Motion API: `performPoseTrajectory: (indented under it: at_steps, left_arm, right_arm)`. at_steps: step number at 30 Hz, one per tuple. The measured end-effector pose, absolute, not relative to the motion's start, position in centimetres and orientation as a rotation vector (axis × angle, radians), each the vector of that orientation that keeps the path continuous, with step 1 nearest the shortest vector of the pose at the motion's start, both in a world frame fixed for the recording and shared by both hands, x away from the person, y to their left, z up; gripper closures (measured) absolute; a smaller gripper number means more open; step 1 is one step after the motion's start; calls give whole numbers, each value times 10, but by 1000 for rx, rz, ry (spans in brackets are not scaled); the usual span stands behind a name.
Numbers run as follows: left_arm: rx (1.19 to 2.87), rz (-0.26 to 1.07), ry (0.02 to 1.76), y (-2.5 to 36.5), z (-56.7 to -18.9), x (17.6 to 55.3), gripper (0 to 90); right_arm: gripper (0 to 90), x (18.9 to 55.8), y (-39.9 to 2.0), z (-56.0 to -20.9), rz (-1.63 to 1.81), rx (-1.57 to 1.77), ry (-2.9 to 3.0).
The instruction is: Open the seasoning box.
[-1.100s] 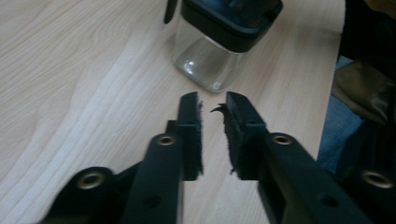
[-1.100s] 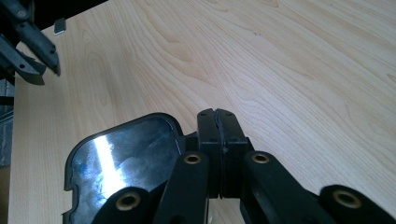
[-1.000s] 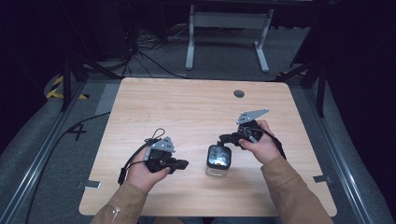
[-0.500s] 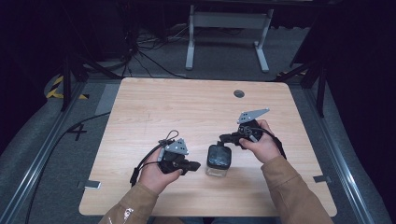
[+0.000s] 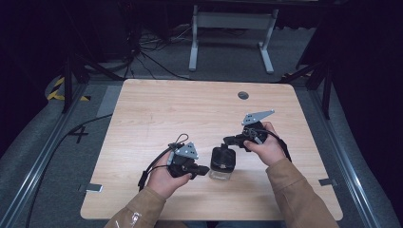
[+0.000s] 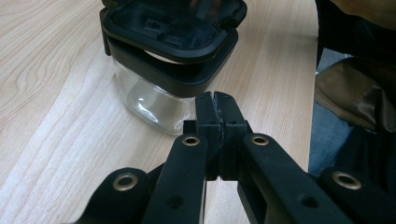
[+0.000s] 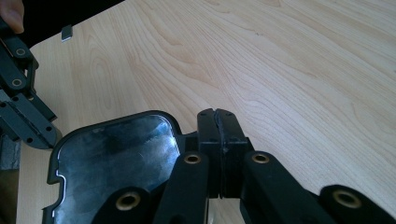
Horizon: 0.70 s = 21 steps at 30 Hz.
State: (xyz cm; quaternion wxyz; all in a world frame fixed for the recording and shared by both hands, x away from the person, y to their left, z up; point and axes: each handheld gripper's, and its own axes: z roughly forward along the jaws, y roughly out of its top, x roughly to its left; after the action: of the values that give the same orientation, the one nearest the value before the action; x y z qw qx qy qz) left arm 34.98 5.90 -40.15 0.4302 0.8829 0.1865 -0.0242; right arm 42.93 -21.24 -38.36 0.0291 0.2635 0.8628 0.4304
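A clear square container [image 5: 222, 164] with a black collar and a black hinged lid [image 6: 173, 23] stands on the wooden counter [image 5: 190, 114], between the two tools and near the counter's front edge. In the left gripper view the lid stands raised at an angle above the collar, and the clear body sits just ahead of the left tool [image 6: 215, 100], whose tips come close to the collar; contact cannot be told. The left tool's jaws are pressed together with nothing between them. In the right gripper view the right tool [image 7: 217, 116] reaches just over the lid's edge, its jaws likewise closed tight and gripping nothing, with the lid's glossy panel lying directly to their left. In the high view the left tool [image 5: 203, 169] points at the container's side, and the right tool [image 5: 229, 140] hovers just behind its top. Each hand holds its tool, tan sleeves [image 5: 294, 190] behind them.
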Motion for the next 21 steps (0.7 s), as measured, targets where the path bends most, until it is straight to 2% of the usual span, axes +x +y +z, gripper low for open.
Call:
performPoseTrajectory:
  at_steps: [21]
  left_arm:
    - [2149, -44, 479, 45, -398, 356, 899]
  right_arm:
    - [900, 424, -216, -381, 1349, 786, 2596]
